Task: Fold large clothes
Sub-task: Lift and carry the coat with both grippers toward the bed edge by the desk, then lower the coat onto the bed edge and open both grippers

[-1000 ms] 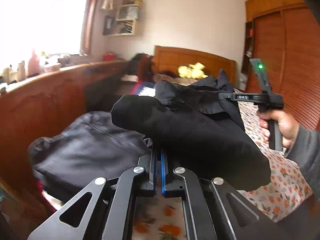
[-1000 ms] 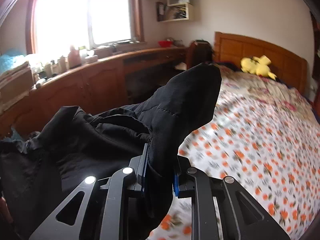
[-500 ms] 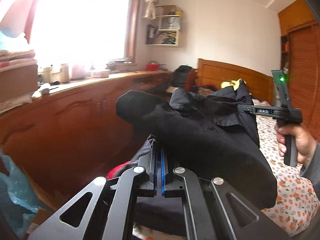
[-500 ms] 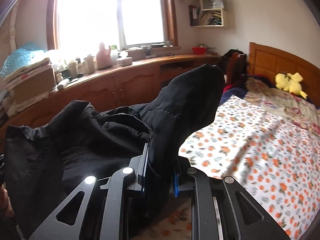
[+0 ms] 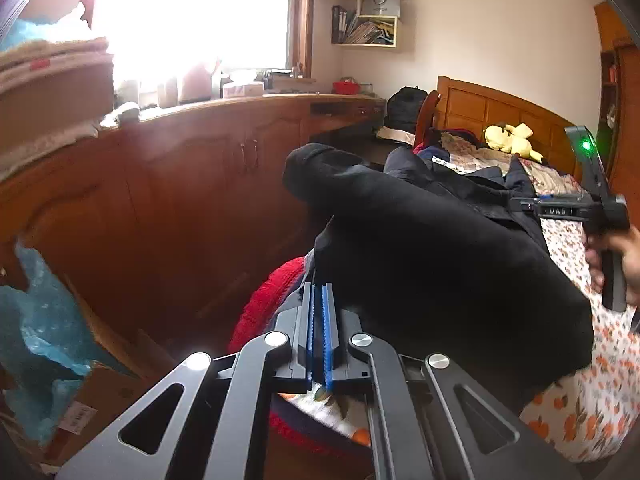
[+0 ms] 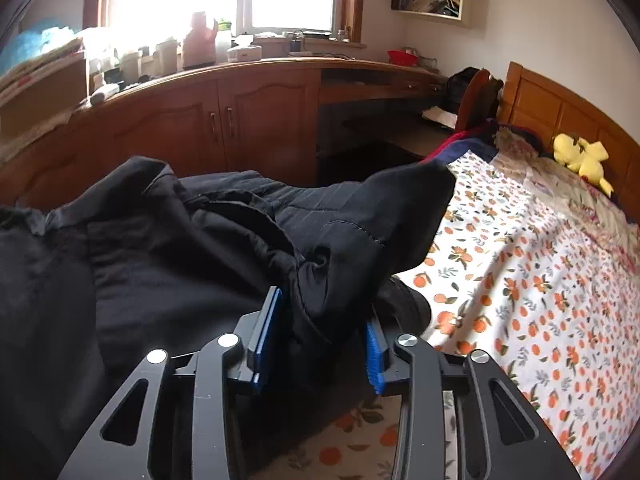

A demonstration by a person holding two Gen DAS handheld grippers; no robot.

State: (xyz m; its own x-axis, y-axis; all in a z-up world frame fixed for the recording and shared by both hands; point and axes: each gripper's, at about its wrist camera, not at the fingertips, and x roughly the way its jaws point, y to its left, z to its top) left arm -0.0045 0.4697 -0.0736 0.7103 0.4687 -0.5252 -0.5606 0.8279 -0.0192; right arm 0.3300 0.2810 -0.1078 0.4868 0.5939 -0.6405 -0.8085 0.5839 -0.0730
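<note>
A large black garment (image 5: 432,248) hangs bunched between my two grippers over the edge of the bed. My left gripper (image 5: 320,292) is shut, its blue pads pinching a thin edge of the cloth at their tips, and the rest drapes over its right finger. In the right wrist view my right gripper (image 6: 324,320) has its jaws opening. A thick fold of the black garment (image 6: 336,248) lies loosely between the spread pads. The left wrist view also shows the right gripper (image 5: 520,203), held by a hand (image 5: 624,256) at the far right.
The bed (image 6: 540,280) with an orange-flowered sheet runs to the right. A yellow plush toy (image 6: 580,156) lies by its wooden headboard. Brown cabinets (image 6: 240,120) stand under the window. A red fuzzy item (image 5: 272,296), a cardboard box (image 5: 92,400) and blue plastic (image 5: 40,320) sit low on the left.
Both views have swung left toward the cabinets and lower. The right gripper's pads have spread apart around the fold they were pinching. The left gripper stays shut on the cloth.
</note>
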